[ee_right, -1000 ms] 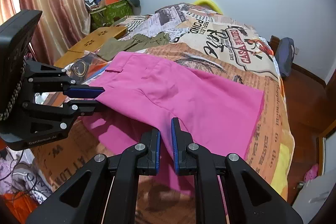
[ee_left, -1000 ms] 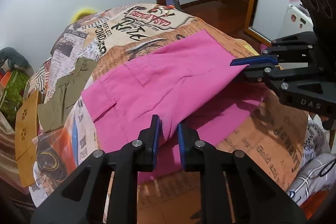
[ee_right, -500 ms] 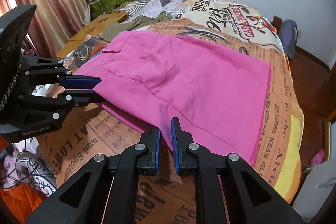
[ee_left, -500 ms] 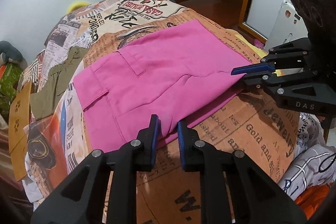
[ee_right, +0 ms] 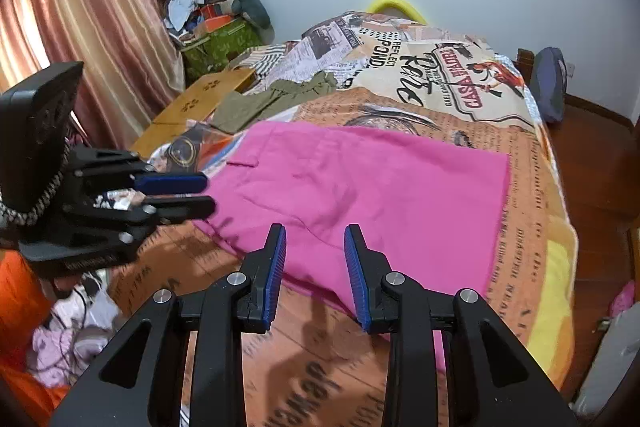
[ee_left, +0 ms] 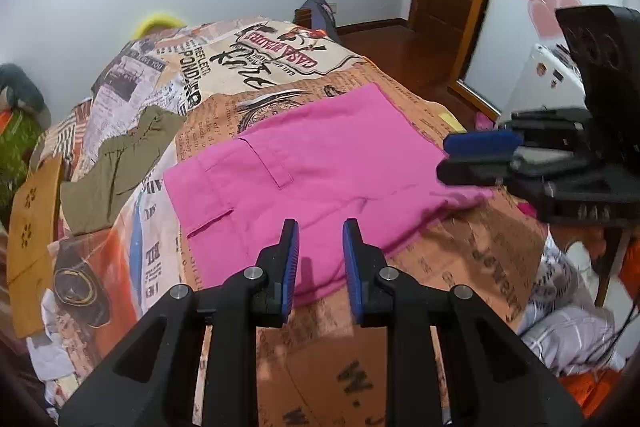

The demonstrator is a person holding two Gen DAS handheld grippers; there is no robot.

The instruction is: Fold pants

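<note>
Now both tools hang just above the near edge of the bed (ee_left: pixel 460 251), and neither one holds anything. The left gripper (ee_left: pixel 320 259) has its two blue pads apart, with the near hem of the pink pants (ee_left: pixel 320 163) showing in the gap. The right gripper (ee_right: pixel 314 263) is also spread wide, above the same near edge but more toward the leg end.

The pants lie flat on the printed bedspread (ee_right: pixel 440 75), one leg laid over the other, waistband and pocket on the left side, leg cuffs on the right. The top layer looks mostly smooth, but a lower layer sticks out a little along the near edge, and there are soft wrinkles near the middle.

I judge the next step is the cross fold. To do it well, each gripper should come down at a corner of the cuff end and pinch all layers together, not only the top one. Then both should lift evenly and carry the cuffs toward the waistband, keeping the edge straight.

Further away, an olive garment (ee_left: pixel 120 163) lies beside the waistband; it is close, so the fold must not drag onto it.
</note>
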